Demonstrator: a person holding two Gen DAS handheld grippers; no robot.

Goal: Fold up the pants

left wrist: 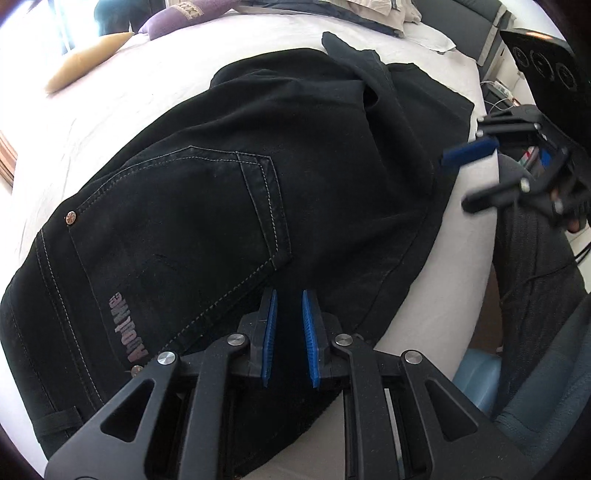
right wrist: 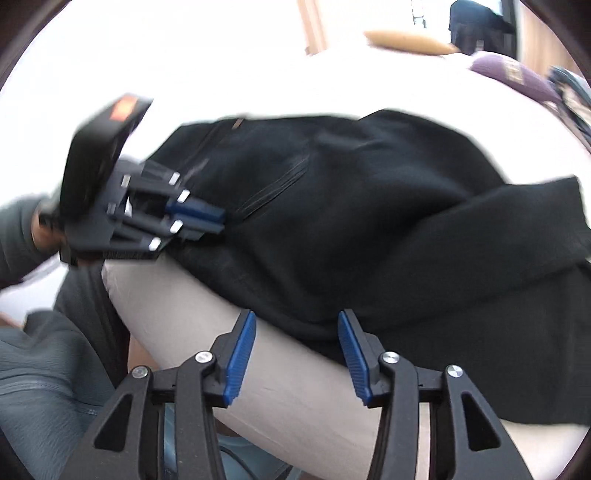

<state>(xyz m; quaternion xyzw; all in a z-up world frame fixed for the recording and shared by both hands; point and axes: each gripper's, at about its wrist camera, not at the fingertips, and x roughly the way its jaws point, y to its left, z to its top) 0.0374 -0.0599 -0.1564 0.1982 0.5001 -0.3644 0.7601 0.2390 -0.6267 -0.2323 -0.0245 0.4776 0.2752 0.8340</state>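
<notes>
Support surface: a bed (left wrist: 155, 74) with a white sheet. Lying directly on it — black pants (left wrist: 221, 192), spread across the middle and reaching the near edge, back pocket facing up. At the far side rest a tan cushion (left wrist: 85, 61) and a purple pillow (left wrist: 173, 18), both apart from the pants.

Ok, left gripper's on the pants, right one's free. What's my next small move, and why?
Probably ease the right gripper forward and close it on the near edge of the pants. Its jaws stand open just short of that edge, holding nothing, while the left gripper looks nearly shut on the fabric near the back pocket.
</notes>
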